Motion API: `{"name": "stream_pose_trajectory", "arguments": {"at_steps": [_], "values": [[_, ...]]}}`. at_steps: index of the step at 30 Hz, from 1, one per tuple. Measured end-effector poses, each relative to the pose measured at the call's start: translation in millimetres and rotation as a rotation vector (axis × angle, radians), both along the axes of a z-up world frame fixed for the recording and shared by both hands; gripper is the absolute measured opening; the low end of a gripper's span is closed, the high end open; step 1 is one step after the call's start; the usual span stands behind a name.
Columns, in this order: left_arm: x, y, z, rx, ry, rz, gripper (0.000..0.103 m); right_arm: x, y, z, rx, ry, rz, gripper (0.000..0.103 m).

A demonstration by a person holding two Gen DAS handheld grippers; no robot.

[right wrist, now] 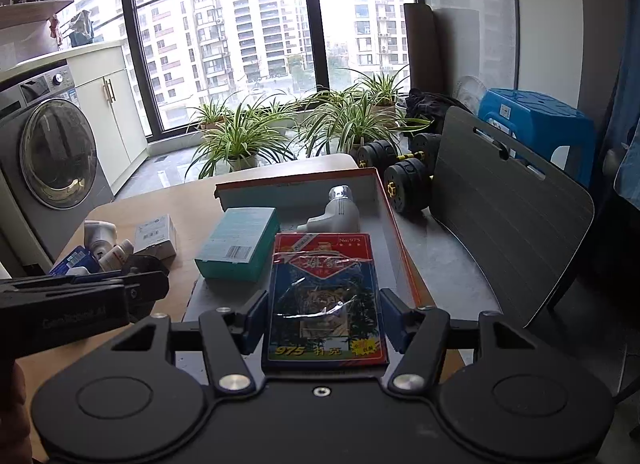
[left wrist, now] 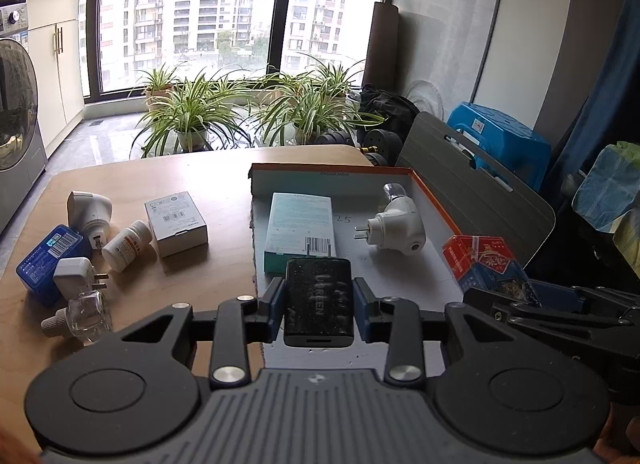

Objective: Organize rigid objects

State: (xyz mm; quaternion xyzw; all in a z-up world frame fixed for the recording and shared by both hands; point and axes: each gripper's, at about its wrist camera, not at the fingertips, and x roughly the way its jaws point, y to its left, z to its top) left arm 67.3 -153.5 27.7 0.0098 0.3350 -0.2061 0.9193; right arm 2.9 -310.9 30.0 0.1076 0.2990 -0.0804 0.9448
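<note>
A black charger block (left wrist: 319, 301) is pinched by the left gripper (left wrist: 319, 306) over the near edge of the orange-rimmed box lid (left wrist: 434, 200). A card pack (right wrist: 325, 300) is clamped in the right gripper (right wrist: 324, 320) above that same lid, where a teal box (left wrist: 301, 230) and white plug (left wrist: 394, 226) are already lying.

Big dark-framed window (left wrist: 240, 16) ahead of jaws, daylight, apartment blocks outside. Potted spider plants (left wrist: 188, 112) along sill. Washing machine (right wrist: 48, 144) far left; blue plastic stool (right wrist: 532, 120) right; grey floor.
</note>
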Motion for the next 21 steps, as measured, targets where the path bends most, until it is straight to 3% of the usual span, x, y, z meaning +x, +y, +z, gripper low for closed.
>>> {"name": "stream_pose_trajectory", "arguments": {"at_steps": [21], "values": [[-5, 0, 1, 0.003, 0.018, 0.034, 0.036, 5, 13, -2, -0.002, 0.005, 0.02, 0.07]]}}
